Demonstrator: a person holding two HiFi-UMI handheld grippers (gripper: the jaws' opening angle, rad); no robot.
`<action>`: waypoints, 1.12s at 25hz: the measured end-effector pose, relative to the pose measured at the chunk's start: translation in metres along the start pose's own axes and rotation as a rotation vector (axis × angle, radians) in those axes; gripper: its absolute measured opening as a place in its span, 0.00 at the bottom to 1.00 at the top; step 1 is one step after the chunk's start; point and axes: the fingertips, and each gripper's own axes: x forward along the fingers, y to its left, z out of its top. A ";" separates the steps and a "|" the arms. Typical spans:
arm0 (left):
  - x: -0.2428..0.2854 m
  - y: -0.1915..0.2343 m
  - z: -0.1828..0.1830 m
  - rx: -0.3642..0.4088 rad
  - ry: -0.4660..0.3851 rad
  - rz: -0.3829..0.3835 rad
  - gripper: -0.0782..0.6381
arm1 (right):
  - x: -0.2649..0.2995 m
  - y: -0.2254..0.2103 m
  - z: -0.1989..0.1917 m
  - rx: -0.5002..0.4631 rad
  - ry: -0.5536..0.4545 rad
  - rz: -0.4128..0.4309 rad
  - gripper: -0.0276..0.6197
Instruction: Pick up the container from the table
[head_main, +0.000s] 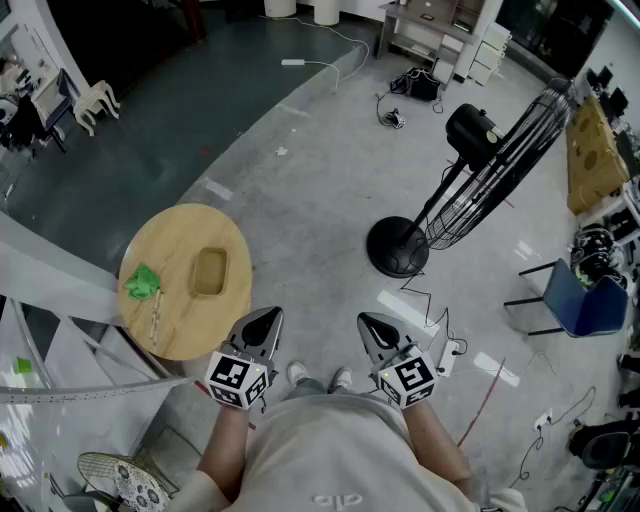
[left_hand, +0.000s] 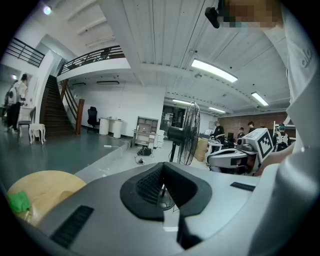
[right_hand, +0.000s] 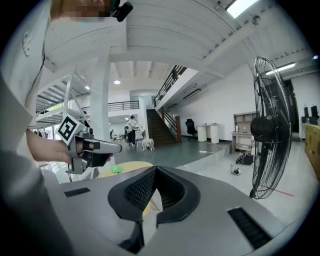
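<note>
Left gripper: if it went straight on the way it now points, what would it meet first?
Likely the fan's round base, or the floor just short of it; depth is unclear. The left gripper points past the wooden table on its left.

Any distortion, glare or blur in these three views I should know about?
Head view: fisheye curves everything near the edges, round wooden table sharp, light even. Left gripper view: ceiling strip light blown out, dark vignette corners. Right gripper view: black pedestal fan bowed by the lens, same vignette.
</note>
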 end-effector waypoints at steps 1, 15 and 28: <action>0.000 0.003 -0.001 -0.002 0.000 -0.003 0.13 | 0.005 0.001 0.001 0.001 0.002 0.001 0.08; -0.023 0.110 -0.005 -0.029 -0.044 0.040 0.13 | 0.108 0.023 0.033 0.002 -0.008 0.015 0.08; 0.001 0.206 -0.013 -0.068 -0.004 0.203 0.13 | 0.227 -0.014 0.044 -0.094 0.044 0.144 0.08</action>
